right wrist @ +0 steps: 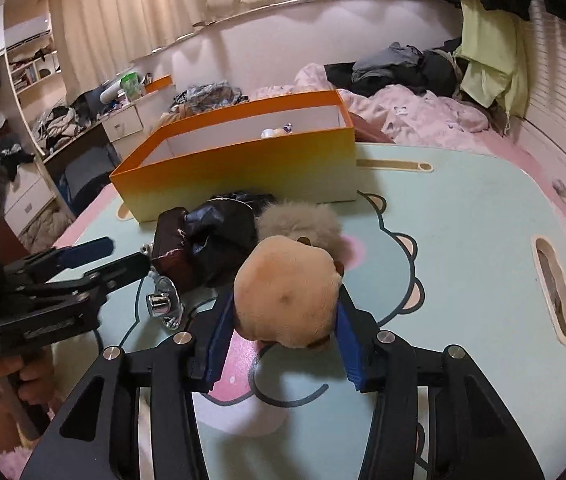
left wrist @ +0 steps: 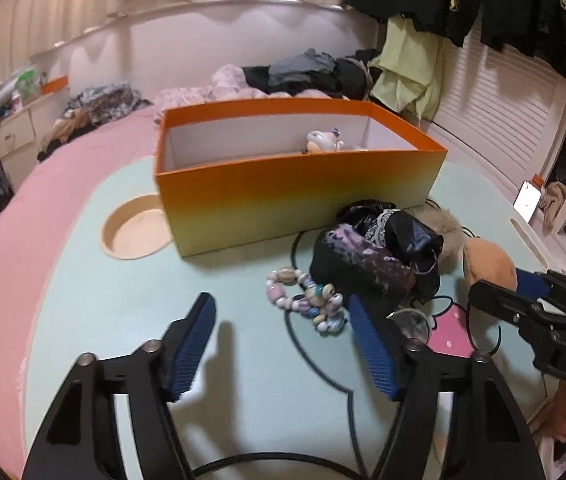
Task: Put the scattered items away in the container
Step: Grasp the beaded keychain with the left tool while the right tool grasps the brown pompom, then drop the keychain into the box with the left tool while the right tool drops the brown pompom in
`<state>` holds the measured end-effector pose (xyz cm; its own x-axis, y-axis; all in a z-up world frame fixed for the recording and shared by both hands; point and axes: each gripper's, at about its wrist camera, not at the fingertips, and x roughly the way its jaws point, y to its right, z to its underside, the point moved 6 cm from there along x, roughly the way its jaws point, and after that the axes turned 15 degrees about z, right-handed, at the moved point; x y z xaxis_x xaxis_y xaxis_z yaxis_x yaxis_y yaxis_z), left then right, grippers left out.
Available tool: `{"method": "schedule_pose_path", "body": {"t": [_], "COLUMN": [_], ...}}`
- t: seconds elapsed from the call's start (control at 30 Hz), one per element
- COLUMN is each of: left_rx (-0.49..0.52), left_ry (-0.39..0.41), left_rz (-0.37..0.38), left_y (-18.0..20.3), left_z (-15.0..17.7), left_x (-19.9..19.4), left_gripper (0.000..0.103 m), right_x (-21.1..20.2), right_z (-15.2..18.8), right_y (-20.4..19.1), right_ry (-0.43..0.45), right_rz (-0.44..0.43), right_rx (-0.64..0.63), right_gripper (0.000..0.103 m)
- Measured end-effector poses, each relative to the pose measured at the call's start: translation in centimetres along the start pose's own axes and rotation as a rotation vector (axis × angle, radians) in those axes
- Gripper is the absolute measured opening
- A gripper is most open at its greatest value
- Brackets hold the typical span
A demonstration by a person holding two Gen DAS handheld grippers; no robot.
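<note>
1. Blue-padded, your right gripper [right wrist: 283, 320] sits lowest in its own view, its 2 pads pressed to either side of the tan plush toy [right wrist: 289, 292]; the narrowed jaws appear to have it clamped, a grip that suits soft stuffing.
2. Your left gripper [left wrist: 283, 344] hangs about half open over the mint-green lap table [left wrist: 123, 300] with nothing between its pads; the bead bracelet [left wrist: 307, 296] lies just ahead of the tips, nearer the right-hand pad, likely its next pick.
3. Scattered items cluster in 1 heap: a dark cloth bundle with lace trim [left wrist: 375, 248], a grey fur pompom [right wrist: 303, 220] touching the plush, and a shiny metal knob-like piece [right wrist: 165, 304] beside the bundle.
4. Your target, the orange box [left wrist: 295, 184], stands open behind the heap, near enough for a short carry; 1 small pale figurine [left wrist: 325, 140] already lies inside.
5. Hidden points: the box's near wall screens most of its floor, the plush's face is turned away, and the bundle covers whatever lies beneath it. What the metal piece is cannot be told. Only fingers [right wrist: 31, 384] of the hand on the left gripper's handle show.
</note>
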<state>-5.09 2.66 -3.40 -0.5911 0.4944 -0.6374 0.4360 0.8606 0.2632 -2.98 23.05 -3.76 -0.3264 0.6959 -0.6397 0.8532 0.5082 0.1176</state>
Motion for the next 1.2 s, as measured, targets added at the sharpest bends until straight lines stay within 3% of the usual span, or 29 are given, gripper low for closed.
{"method": "schedule_pose_path", "body": {"t": [0.07, 0.13, 0.17, 0.4, 0.87, 1.07, 1.2], "left_rx": [-0.006, 0.007, 0.012, -0.024, -0.034, -0.033, -0.009], "left_ry": [-0.019, -0.023, -0.021, 0.089, 0.095, 0.126, 0.147], "left_rz": [0.003, -0.006, -0.018, 0.045, 0.077, 0.079, 0.056], "left_y": [-0.1, -0.2, -0.3, -0.4, -0.1, -0.6, -0.7], "left_z": [-0.1, 0.0, 0.1, 0.7, 0.5, -1.4, -3.8], "left_x": [0.8, 1.3, 1.3, -2.2, -3.7, -4.1, -4.3], "left_gripper": [0.053, 0.023, 0.016, 0.014, 0.014, 0.014, 0.014], "right_x": [0.2, 0.3, 0.4, -0.1, -0.7, -0.8, -1.5], "right_z": [0.1, 0.1, 0.0, 0.1, 0.6, -0.3, -3.3], "right_y": [0.0, 0.2, 0.3, -0.1, -1.5, -1.3, -1.2], "right_ry": [-0.007, -0.011, -0.011, 0.017, 0.049, 0.061, 0.111], "right_rz": [-0.002, -0.002, -0.002, 0.004, 0.028, 0.028, 0.024], "right_rx": [0.005, 0.012, 0.013, -0.010, -0.095, -0.090, -0.091], "right_gripper": [0.048, 0.048, 0.048, 0.048, 0.048, 0.048, 0.048]}}
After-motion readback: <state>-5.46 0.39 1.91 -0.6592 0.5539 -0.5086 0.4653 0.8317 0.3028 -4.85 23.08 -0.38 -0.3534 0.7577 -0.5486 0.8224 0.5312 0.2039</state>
